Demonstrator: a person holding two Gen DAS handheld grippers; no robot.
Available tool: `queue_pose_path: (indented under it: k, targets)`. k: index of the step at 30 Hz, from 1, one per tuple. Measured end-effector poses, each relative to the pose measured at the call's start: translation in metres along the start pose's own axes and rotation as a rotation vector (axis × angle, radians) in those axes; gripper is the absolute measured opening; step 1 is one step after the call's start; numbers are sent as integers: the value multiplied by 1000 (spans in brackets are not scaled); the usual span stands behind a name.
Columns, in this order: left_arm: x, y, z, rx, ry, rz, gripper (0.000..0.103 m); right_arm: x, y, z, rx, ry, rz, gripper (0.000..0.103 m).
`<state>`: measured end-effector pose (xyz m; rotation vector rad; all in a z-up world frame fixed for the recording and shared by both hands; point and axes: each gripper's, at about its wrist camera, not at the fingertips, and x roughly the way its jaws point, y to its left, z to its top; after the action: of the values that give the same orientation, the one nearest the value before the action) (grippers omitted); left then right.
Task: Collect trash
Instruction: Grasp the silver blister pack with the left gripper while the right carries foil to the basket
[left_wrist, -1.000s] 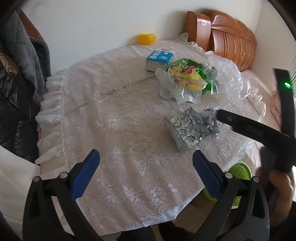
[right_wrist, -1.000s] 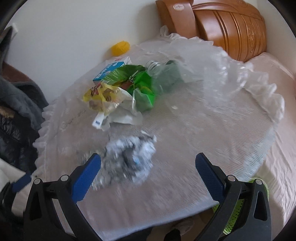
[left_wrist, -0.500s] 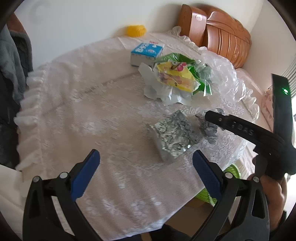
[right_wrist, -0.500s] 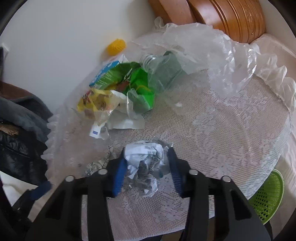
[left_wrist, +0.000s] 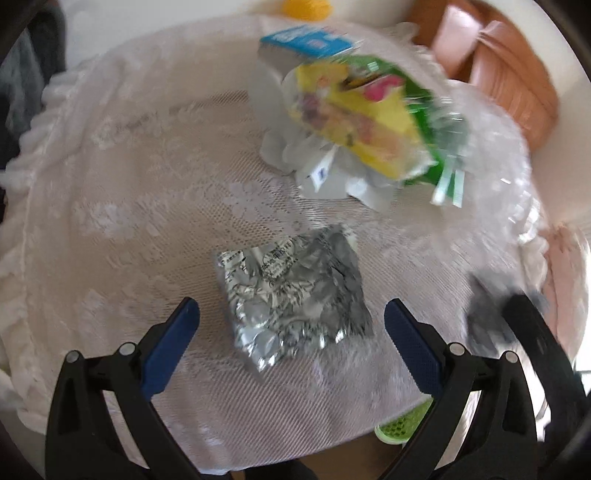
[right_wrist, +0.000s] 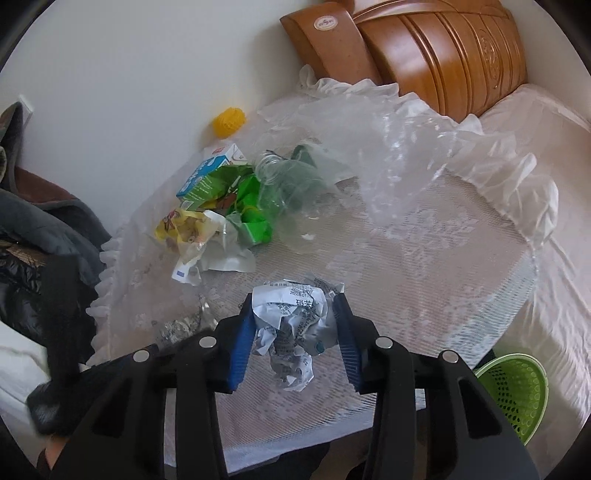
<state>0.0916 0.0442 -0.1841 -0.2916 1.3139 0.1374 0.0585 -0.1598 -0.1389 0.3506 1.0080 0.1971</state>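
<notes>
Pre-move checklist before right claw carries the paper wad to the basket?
1. Right claw shut on crumpled paper wad: ok.
2. Wad clear of the tablecloth: cannot tell.
3. Green basket in view, lower right beyond the table edge: ok.
4. Basket opening unobstructed: cannot tell, only partly visible.
5. Left claw open, over foil wrapper, not gripping it: ok.
6. Left view sharp enough to judge: not ok, motion blur.
</notes>
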Motion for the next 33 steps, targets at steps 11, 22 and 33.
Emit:
queue_pose_path:
  k: [11,22,33]
  targets:
    - [8,-9,-4,-72,-41,109,70,-14,-27,-3,-8,2,11,42]
    - [-24,5,-8,32,-101,42,68,-31,-24,-8,8,-43,16,42]
    - [-101,-51,-66,464,-237,-121,68,-102,-72,-75,148,-155,-144,42]
